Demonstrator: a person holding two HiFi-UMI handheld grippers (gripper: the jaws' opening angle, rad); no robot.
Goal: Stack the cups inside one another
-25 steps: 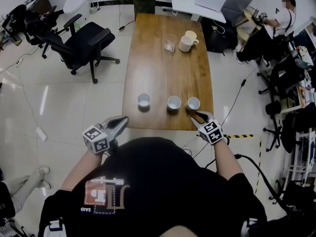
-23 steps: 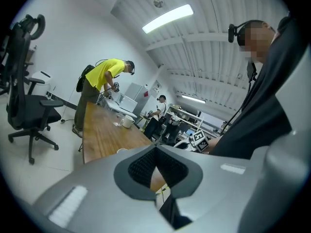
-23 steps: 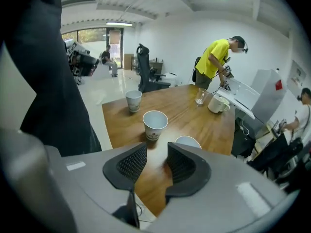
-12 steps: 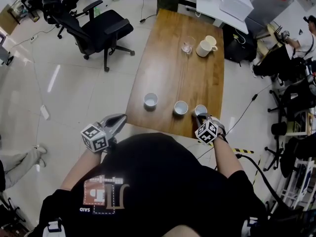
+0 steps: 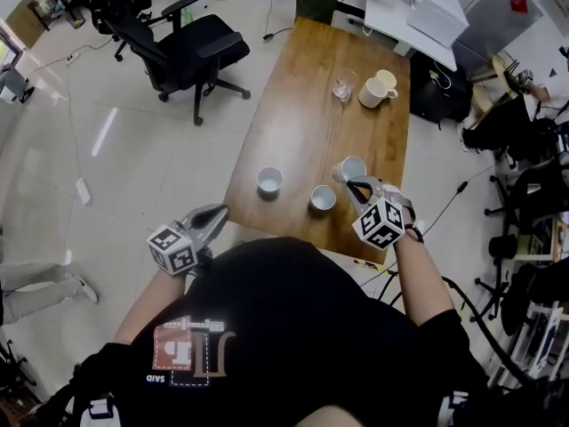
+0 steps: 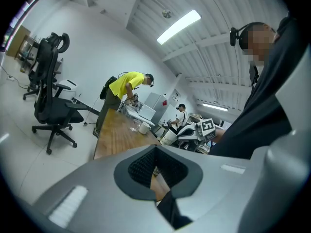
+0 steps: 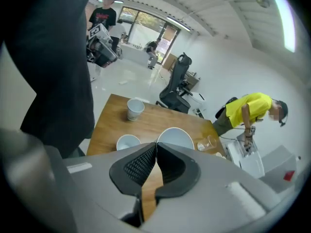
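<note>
Right hand-held gripper [image 5: 356, 186] has a white cup [image 5: 353, 168] pinched by the rim!
It's clamped on that cup's near wall by the worktop's [image 5: 302, 105] right edge, just beside the middle cup [image 5: 323, 198]; a third cup [image 5: 269, 181] stands toward the left edge. Left hand-held gripper [image 5: 212, 218] hangs off the near-left corner, jaws together, nothing between them. A glass [image 5: 343, 85] and mug [image 5: 377, 88] sit at the far end.

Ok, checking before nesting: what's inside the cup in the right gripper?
The cup looks empty, plain white inside. The right gripper has its jaws shut on the near rim, and they cover the nearest part of the inside.
</note>
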